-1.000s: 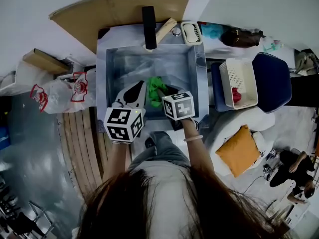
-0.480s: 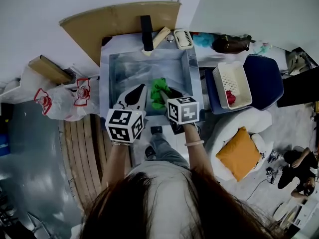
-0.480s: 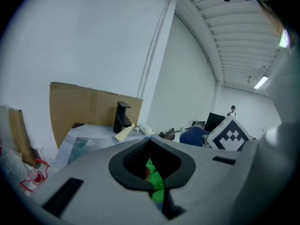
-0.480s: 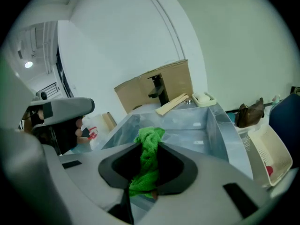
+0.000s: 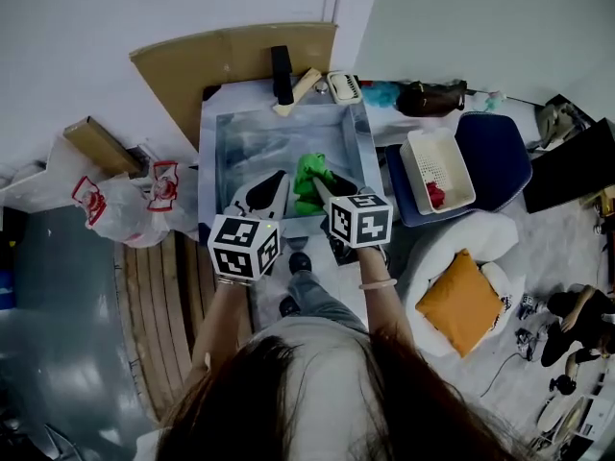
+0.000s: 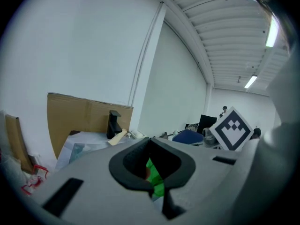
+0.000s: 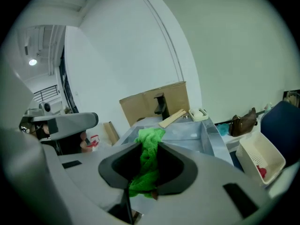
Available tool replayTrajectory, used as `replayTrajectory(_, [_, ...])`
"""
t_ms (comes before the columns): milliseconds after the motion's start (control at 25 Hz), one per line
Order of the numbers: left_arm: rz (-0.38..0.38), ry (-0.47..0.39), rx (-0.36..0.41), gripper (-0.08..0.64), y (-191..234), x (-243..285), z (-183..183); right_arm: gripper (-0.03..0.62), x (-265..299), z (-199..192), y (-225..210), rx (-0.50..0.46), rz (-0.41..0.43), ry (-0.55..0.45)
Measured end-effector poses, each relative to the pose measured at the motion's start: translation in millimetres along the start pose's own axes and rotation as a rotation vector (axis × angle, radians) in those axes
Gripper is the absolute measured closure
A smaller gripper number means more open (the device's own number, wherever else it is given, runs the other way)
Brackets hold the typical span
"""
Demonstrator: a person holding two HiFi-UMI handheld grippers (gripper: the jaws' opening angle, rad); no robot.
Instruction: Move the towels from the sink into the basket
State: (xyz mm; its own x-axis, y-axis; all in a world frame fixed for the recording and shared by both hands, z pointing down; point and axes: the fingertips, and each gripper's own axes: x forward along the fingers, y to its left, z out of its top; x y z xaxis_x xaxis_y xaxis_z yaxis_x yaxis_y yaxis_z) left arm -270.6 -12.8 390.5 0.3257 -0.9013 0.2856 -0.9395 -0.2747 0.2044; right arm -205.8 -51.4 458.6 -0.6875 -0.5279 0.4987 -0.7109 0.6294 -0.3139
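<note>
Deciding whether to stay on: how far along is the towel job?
Done: a red item already lies in the basket. In hand: the right gripper is shut on the green towel, held over the sink. Remaining: carry it to the basket; I see no other towel in the sink.

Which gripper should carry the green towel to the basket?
Right. The right gripper is shut on the green towel, and the white basket sits on its side; the left gripper is shut on nothing, farther away.
</note>
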Motion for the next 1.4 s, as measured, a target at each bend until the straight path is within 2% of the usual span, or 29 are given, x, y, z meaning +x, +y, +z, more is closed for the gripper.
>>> replayTrajectory(440, [-0.065,-0.046,0.043,0.551,-31.0,-45.1,10.7,0.477,-53.1,13.7,30.9,-0.014,-0.028,-0.111])
replayTrajectory(800, [-0.084,-0.057,0.103,0.551,-48.4,-54.9,18.7,0.477,-84.3,17.8,37.4,-0.025,-0.061,-0.168])
replayTrajectory(1080, [-0.119,-0.048,0.111,0.551,-67.2,-45.9,17.9,0.477,-102.7,15.1,22.1,-0.019,-0.096,-0.186])
replayTrajectory(1400, [-0.145,-0.048,0.121,0.551,-105.0,-11.6,23.1,0.477,-131.3,15.2,-18.1,-0.020,-0.113,-0.205])
